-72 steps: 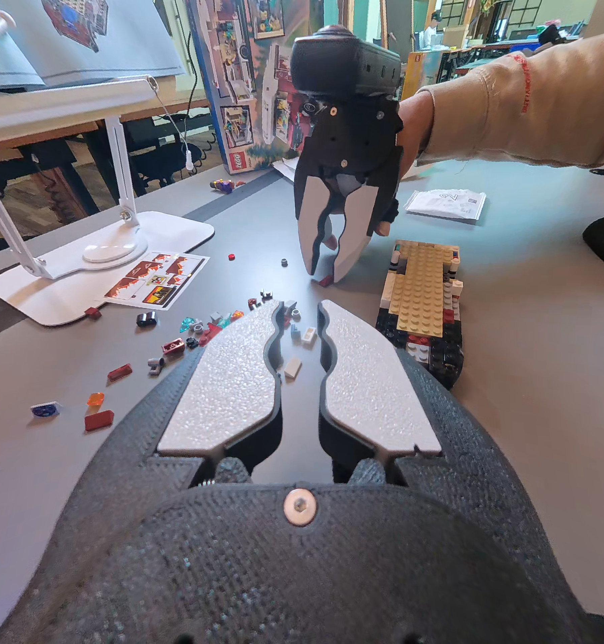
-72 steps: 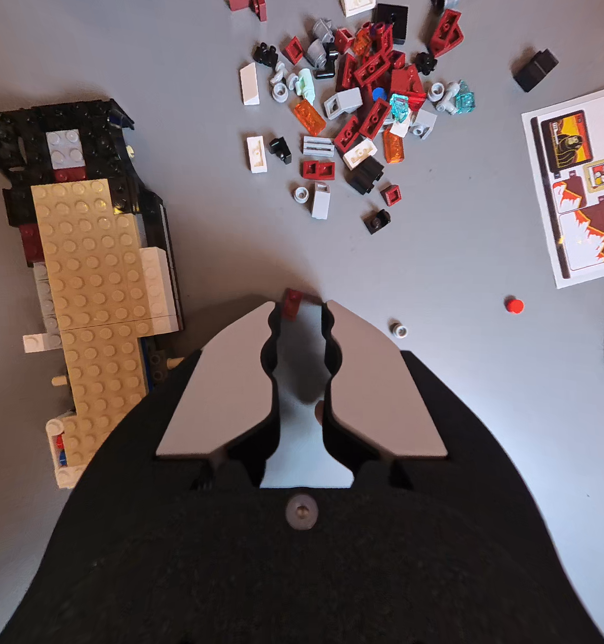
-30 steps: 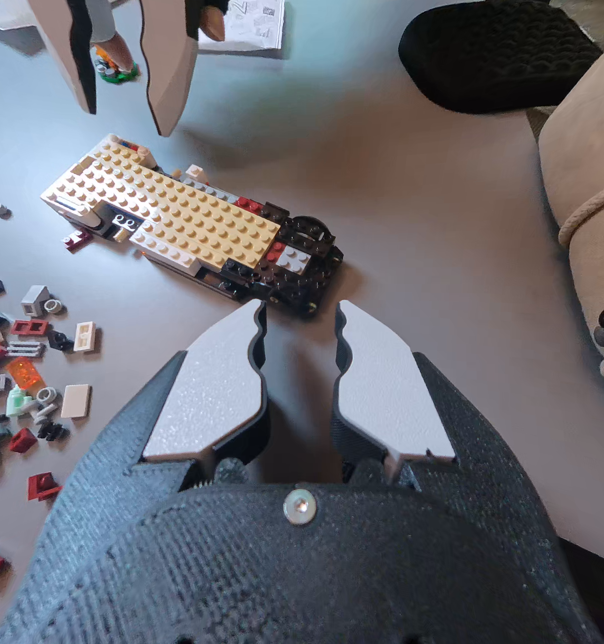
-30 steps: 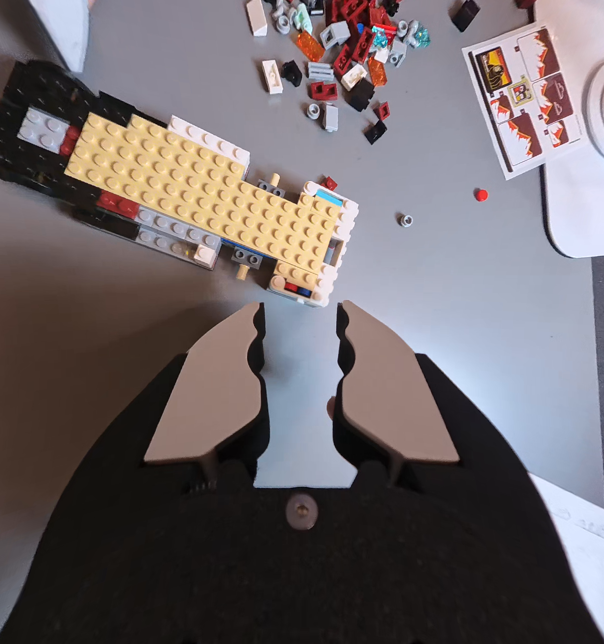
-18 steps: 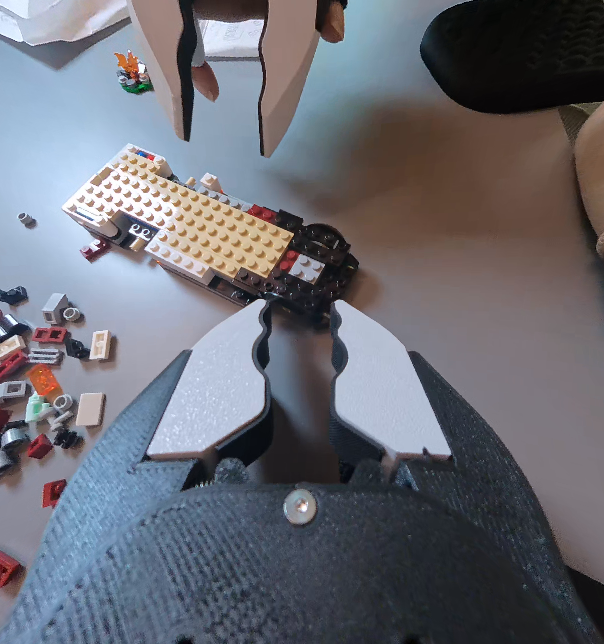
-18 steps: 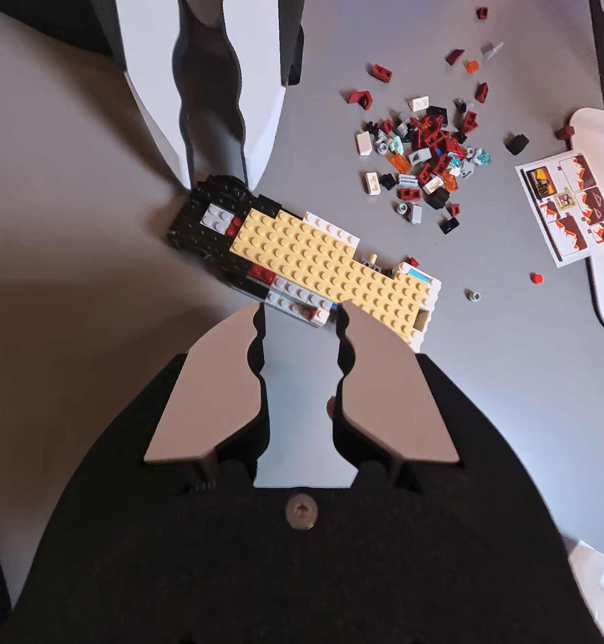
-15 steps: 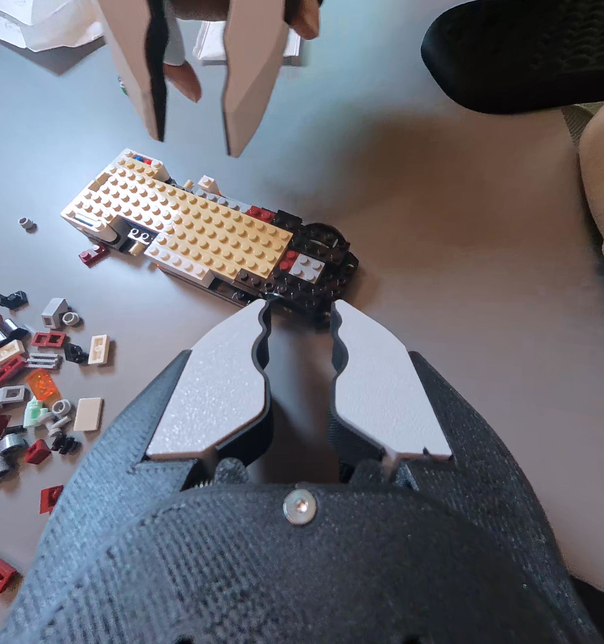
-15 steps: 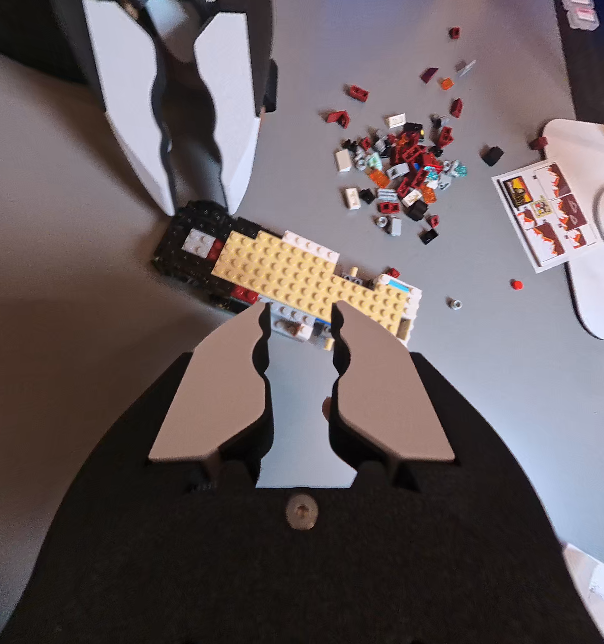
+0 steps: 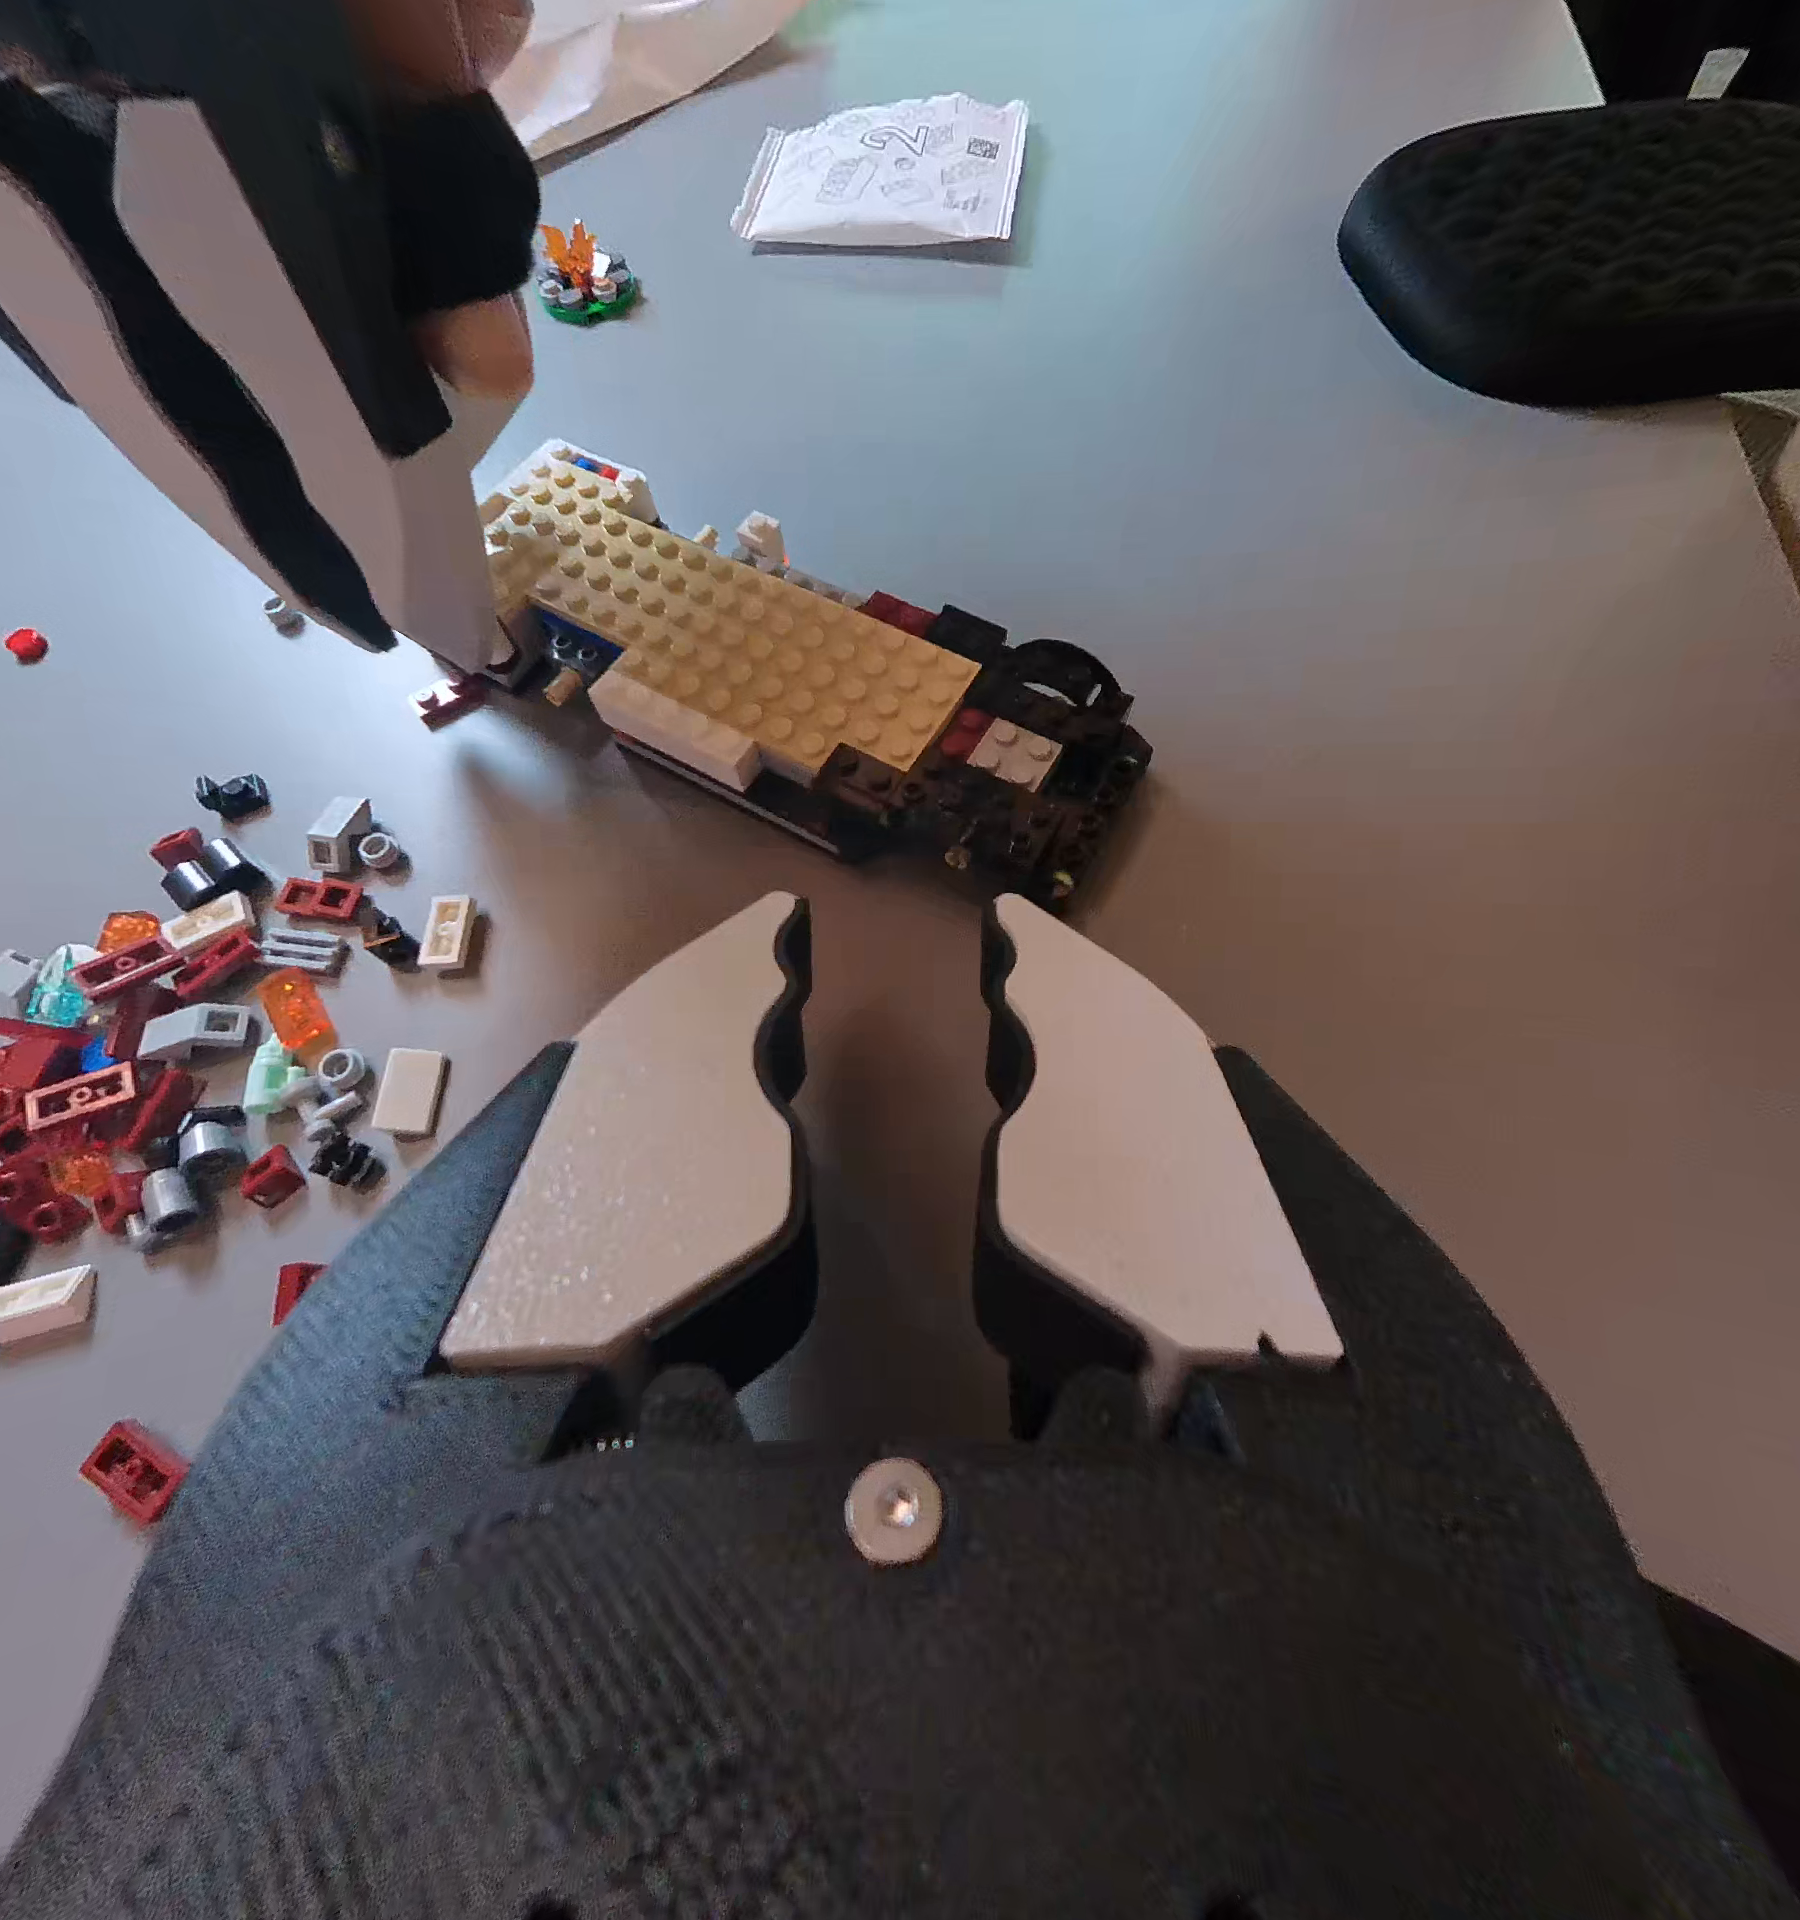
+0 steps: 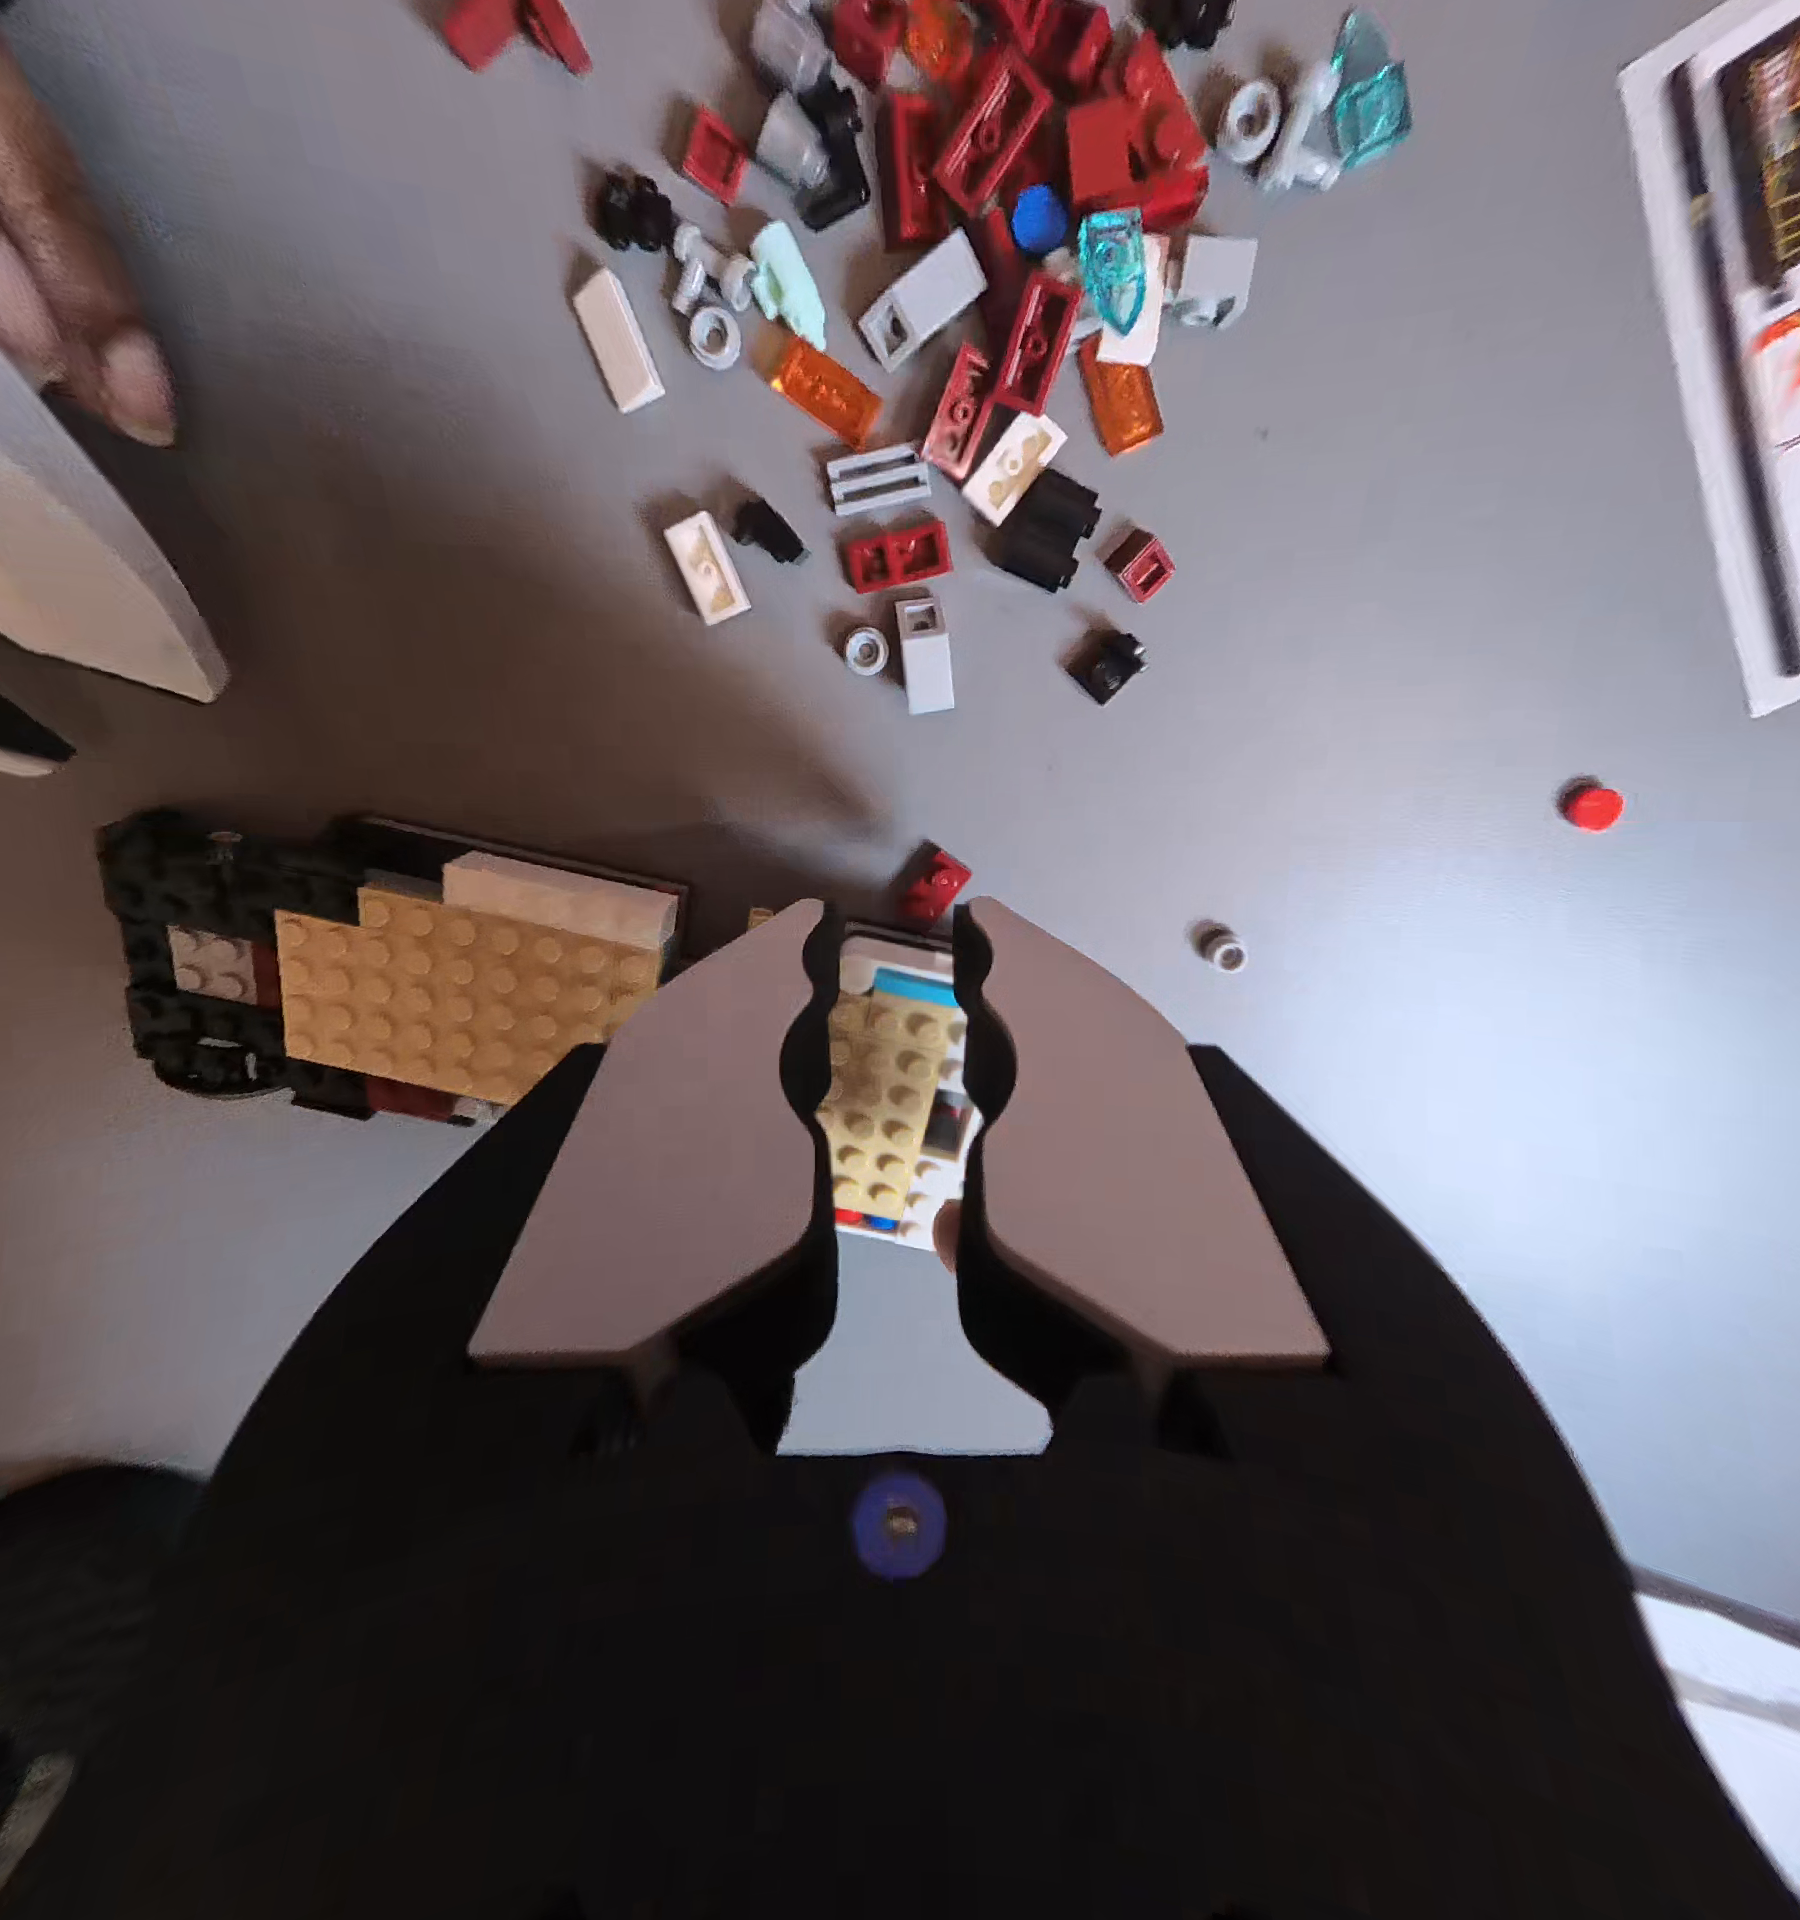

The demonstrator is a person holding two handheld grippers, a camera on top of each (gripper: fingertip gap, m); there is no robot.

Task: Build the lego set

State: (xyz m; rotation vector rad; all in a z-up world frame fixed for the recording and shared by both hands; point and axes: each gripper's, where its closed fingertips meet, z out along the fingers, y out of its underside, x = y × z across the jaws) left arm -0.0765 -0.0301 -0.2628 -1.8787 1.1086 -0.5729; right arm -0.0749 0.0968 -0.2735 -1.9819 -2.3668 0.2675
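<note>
One grey table (image 9: 1291, 520) carries everything. Landmark: the long brick model (image 9: 750, 644), tan studded top, black at one end, white at the other, lying flat.

- Black chair seat (image 9: 1602, 239): well beyond the model's black end, off the table edge.
- Left gripper (image 9: 894, 914): close to the model's black end, tips just short of it. Fingers stand apart with only bare table between them; it has hold of nothing.
- Right gripper (image 10: 888, 914): down over the model's white end (image 10: 901, 977). Fingers are partly closed, with the white-and-tan end showing in the gap between them. Cannot tell whether the pads press on it. From the left wrist view, its tips (image 9: 465, 634) reach table level against that end.
- Sticker sheet (image 10: 1769, 343): well away from the white end, past the loose bricks.
- Crumpled white printed bag (image 9: 885, 177): on the far side of the model, well apart.
- Loose bricks (image 9: 148, 1039): a heap of dark red, grey, white, orange and clear blue pieces, off the model's long side nearer the white end.
- Small round green build with an orange flame (image 9: 586, 281): beyond the white end.
- Dark red plate (image 9: 449, 698): just beside the white end, at the right gripper's tips.
- Grey round stud (image 10: 1220, 948): near the white end.
- Red round stud (image 10: 1590, 805): farther out the same way.
</note>
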